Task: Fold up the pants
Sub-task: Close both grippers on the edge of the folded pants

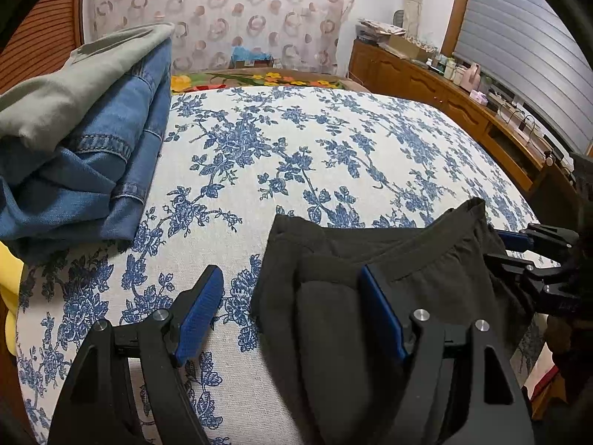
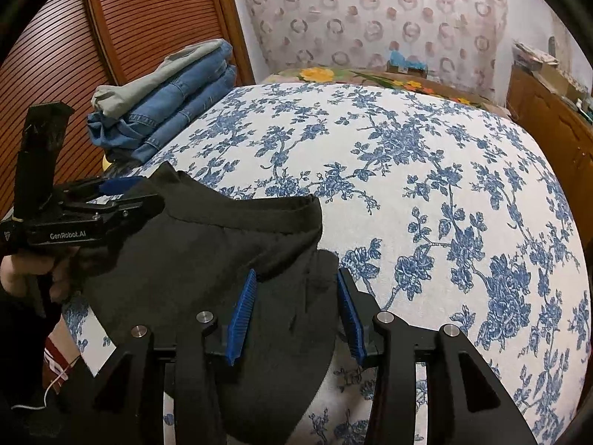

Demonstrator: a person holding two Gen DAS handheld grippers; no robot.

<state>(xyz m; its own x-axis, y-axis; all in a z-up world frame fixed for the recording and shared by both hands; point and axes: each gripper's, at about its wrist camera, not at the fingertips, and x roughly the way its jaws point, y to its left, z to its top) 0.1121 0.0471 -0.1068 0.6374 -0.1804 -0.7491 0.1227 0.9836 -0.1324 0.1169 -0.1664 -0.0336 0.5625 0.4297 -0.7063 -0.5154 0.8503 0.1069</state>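
Folded black pants (image 1: 437,270) lie on the blue-flowered bedspread (image 1: 296,148) near its front edge, waistband toward the far side. My left gripper (image 1: 290,270) stands open and wide: one finger rests on the bedspread, the other over the cloth, with the pants' left edge between them. In the right wrist view the pants (image 2: 207,244) lie flat, and my right gripper (image 2: 297,272) straddles their right edge, open, its blue pads not pinching. Each gripper shows in the other's view: the right gripper (image 1: 494,248) and the left gripper (image 2: 152,190), the left one held by a person's hand (image 2: 29,270).
A stack of folded blue jeans under a grey-green garment (image 1: 92,129) sits at the bed's far left corner (image 2: 166,104). A cluttered wooden sideboard (image 1: 444,85) runs along the right wall. A louvred wooden door (image 2: 129,18) stands at the left.
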